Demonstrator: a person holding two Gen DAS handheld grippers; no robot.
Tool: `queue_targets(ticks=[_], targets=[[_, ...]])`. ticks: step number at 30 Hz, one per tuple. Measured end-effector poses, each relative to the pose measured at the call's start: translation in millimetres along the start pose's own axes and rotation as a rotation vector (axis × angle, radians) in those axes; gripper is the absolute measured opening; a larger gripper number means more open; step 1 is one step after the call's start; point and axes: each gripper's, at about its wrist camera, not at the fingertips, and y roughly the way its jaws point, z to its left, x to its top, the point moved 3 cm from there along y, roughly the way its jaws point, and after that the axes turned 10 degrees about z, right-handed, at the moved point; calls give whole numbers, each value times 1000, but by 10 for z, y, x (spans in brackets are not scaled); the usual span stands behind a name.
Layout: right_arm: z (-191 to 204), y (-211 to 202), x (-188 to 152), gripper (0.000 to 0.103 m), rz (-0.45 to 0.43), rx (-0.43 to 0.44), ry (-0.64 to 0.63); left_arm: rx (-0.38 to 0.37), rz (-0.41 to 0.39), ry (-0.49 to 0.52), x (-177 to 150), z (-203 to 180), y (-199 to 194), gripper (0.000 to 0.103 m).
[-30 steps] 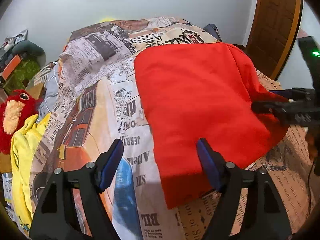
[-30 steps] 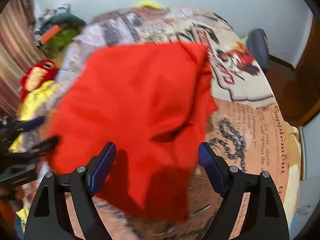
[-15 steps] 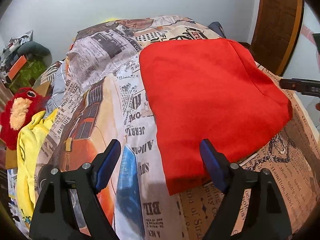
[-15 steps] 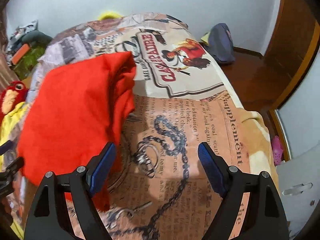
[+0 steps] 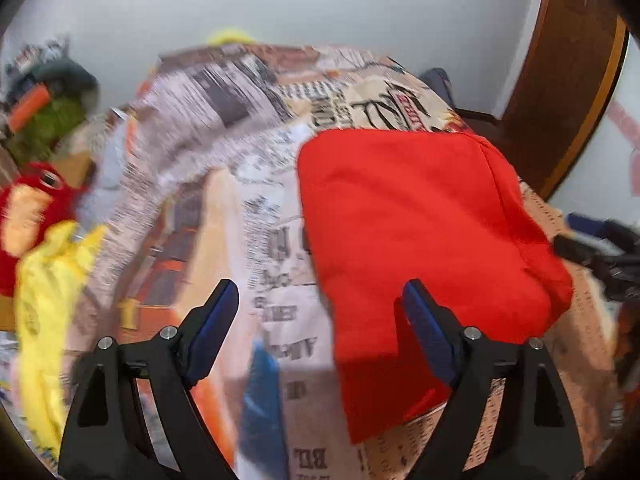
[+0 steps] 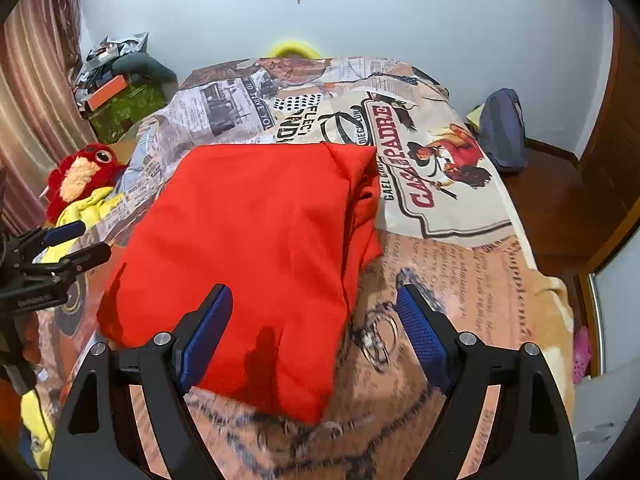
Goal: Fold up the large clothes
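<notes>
Lying folded on the bed [image 6: 460, 264], the shirt [image 6: 256, 248] sits ahead between both released grippers: left [image 5: 320, 330] just opening wider, right [image 6: 314, 330] empty, nearer.

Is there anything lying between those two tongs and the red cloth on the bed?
Nothing visible. The red cloth lies folded on the printed bedspread, directly under both open tongs, left and right. The plush toy and yellow garment sit off at the bed's left edge.
</notes>
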Motion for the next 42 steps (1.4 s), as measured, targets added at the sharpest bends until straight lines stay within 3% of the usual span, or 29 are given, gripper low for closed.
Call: queue_targets(ticks=[6, 9, 14, 19, 21, 26, 31, 33, 35, 42], targets=[[-219, 526, 76, 82, 115, 90, 118, -250, 126, -122, 150, 180, 497, 84], [-332, 732, 104, 82, 166, 145, 173, -340, 152, -175, 212, 233, 678, 85], [-387, 949, 165, 82, 209, 312, 224, -491, 193, -249, 305, 254, 929, 87], [-355, 1015, 206, 82, 205, 400, 229, -576, 218, -294, 375, 274, 1068, 87], [-356, 1018, 214, 81, 194, 438, 244, -595, 223, -300, 401, 274, 1097, 87], [-308, 1007, 211, 62, 192, 514, 269, -618, 221, -278, 437, 220, 1085, 80], [-261, 897, 233, 32, 197, 524, 250, -572, 188, -232, 457, 160, 906, 53], [-235, 818, 265, 28, 186, 550, 244, -555, 169, -205, 458, 129, 789, 40], [-141, 713, 299, 26, 171, 561, 234, -536, 146, -175, 458, 83, 631, 36], [240, 285, 478, 25, 90, 518, 149, -484, 18, -108, 493, 161, -93, 35]])
